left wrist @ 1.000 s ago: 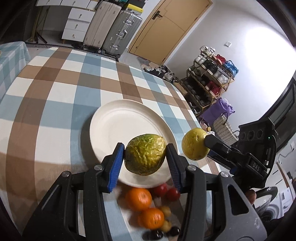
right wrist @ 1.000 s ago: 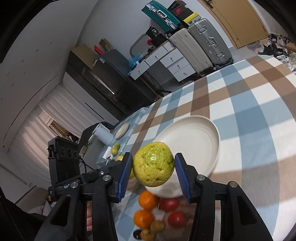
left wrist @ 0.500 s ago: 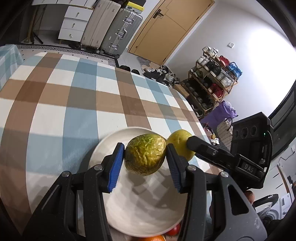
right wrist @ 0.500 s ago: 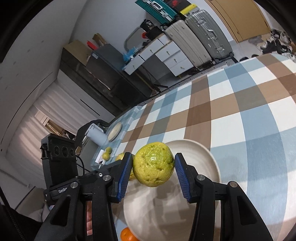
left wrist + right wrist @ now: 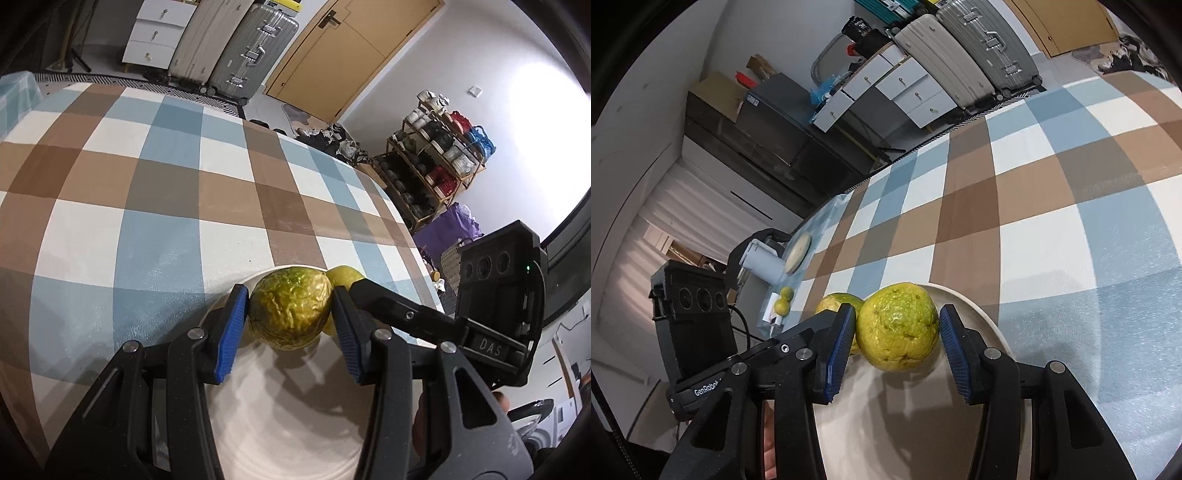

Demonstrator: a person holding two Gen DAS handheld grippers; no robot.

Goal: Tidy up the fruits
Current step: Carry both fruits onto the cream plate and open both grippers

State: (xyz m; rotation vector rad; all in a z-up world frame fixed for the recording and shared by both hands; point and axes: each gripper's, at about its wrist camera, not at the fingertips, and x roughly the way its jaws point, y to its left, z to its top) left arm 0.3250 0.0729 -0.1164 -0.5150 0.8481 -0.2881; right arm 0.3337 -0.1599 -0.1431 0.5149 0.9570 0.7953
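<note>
The left gripper [image 5: 290,317] has its blue fingers [image 5: 232,328] clamped on a wrinkled green-brown fruit [image 5: 290,308], one pad pressing each flank. The right gripper [image 5: 897,332] grips a yellow-green fruit [image 5: 898,326] the same way, its fingers [image 5: 841,343] tight against the rind. The two loads sit just beside each other; whether they touch cannot be told.

Both fruits hang low over the far part of a white plate [image 5: 280,413], close above its rim and shadowed on its surface; contact with the plate cannot be confirmed. The plate lies on the checked cloth of the bench [image 5: 147,206], toward the bench's near edge, with the cloth bare out to the far edge in both views.

The step in hand looks like the placing: both fruits carried to the plate and about to be set down. The next move calls for lowering each until it rests on the plate, then spreading the fingers gently so neither round fruit rolls off the rim or knocks its neighbour.
</note>
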